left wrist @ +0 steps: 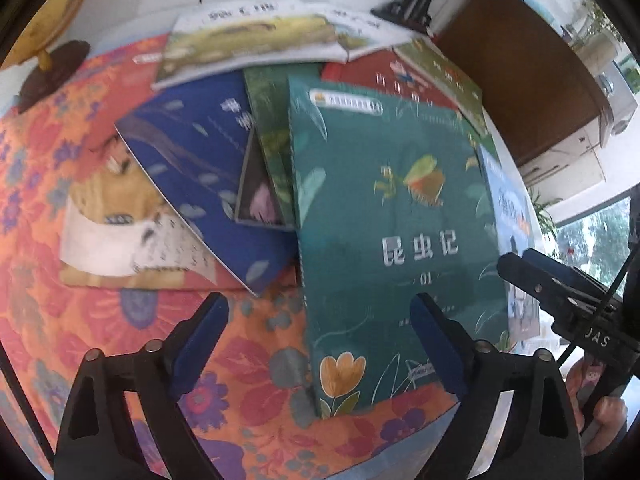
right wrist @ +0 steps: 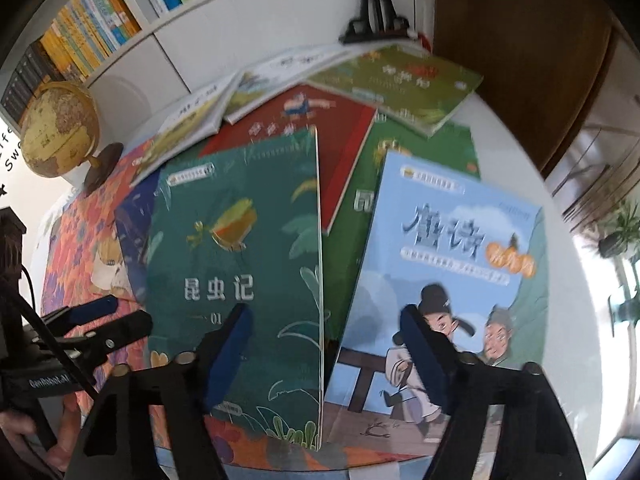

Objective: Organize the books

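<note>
Several picture books lie scattered and overlapping on a round table. A dark green insect book lies on top in the middle, over an orange flowered book. A light blue book with cartoon figures lies to its right. A dark blue book, a red book and green books lie behind. My left gripper is open and empty above the green book's near left edge. My right gripper is open and empty, above the gap between the green and blue books.
A yellow globe stands at the table's back left. A black ornamental stand stands at the back. A white bookshelf with several books lines the wall. A brown cabinet is at the right, plants by the window.
</note>
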Available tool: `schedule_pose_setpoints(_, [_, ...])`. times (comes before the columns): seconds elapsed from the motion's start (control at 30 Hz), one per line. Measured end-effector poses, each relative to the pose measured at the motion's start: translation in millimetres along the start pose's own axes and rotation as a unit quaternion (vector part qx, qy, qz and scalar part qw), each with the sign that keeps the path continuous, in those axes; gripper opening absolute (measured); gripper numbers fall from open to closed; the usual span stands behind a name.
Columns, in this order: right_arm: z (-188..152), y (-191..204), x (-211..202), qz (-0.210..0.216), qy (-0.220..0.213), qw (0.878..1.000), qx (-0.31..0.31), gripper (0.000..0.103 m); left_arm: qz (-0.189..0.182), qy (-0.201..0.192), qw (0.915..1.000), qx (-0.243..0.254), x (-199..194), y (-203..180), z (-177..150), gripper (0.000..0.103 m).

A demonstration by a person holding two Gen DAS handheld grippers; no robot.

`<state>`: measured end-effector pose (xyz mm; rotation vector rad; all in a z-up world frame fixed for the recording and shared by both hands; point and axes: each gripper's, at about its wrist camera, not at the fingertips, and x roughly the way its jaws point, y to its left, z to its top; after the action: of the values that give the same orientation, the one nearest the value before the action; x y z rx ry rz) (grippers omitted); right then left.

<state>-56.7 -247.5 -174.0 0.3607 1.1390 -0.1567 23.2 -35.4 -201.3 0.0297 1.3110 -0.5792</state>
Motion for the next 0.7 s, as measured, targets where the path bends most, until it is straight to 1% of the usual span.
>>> schedule_pose_setpoints(0.03, [-1.7,-0.3,3.7,0.002,0.005,1.000,0.000,0.068,-0.002,0.004,1.0000,0.001,3.0,0.4,-0.6,0.082])
schedule_pose_setpoints(0.07, [-3.3,0.7,6.8,0.000,0.007,1.000,-0.003,0.066,-0.003,0.008,1.0000,0.002,6.0,-0.2,-2.3,0.081])
schedule_pose_setpoints(0.17, [-6.0,6.3,13.9,-0.010,0.015,1.000,-0.017,0.056,-0.007,0.013,0.9999,0.004,11.4,-0.6,-4.4,0.079])
schedule_pose_setpoints(0.23, [-8.2,10.3,16.1,-0.013,0.015,0.999,-0.025,0.055,-0.015,0.013,0.9998,0.006,13.8,-1.8,-5.7,0.073])
schedule_pose_setpoints(0.33, [-9.9,18.4,17.4,-0.031,0.012,0.998,-0.046,0.051,-0.018,0.009,0.9998,0.008,16.4,-3.6,-6.0,0.073])
schedule_pose_setpoints(0.4, [-9.6,21.0,18.0,-0.032,0.011,0.998,-0.052,0.050,-0.023,0.008,0.9997,0.005,17.9,-3.0,-3.6,0.073])
schedule_pose_setpoints(0.5, [-9.8,24.9,18.2,-0.017,0.011,0.998,-0.055,0.047,-0.032,0.004,0.9995,0.001,18.1,-0.9,-2.2,0.073])
schedule_pose_setpoints(0.53, [-10.1,28.1,18.4,-0.003,0.013,0.998,-0.058,0.048,-0.033,0.003,0.9994,0.006,18.3,-0.9,-2.0,0.073])
schedule_pose_setpoints(0.6, [-12.5,33.0,21.3,0.005,0.021,0.998,-0.059,0.048,-0.035,0.004,0.9993,0.015,16.0,1.3,-3.3,0.073])
schedule_pose_setpoints(0.7, [-17.0,42.2,27.7,0.037,0.036,0.997,-0.064,0.048,-0.035,0.001,0.9993,0.016,12.0,6.3,-6.7,0.074])
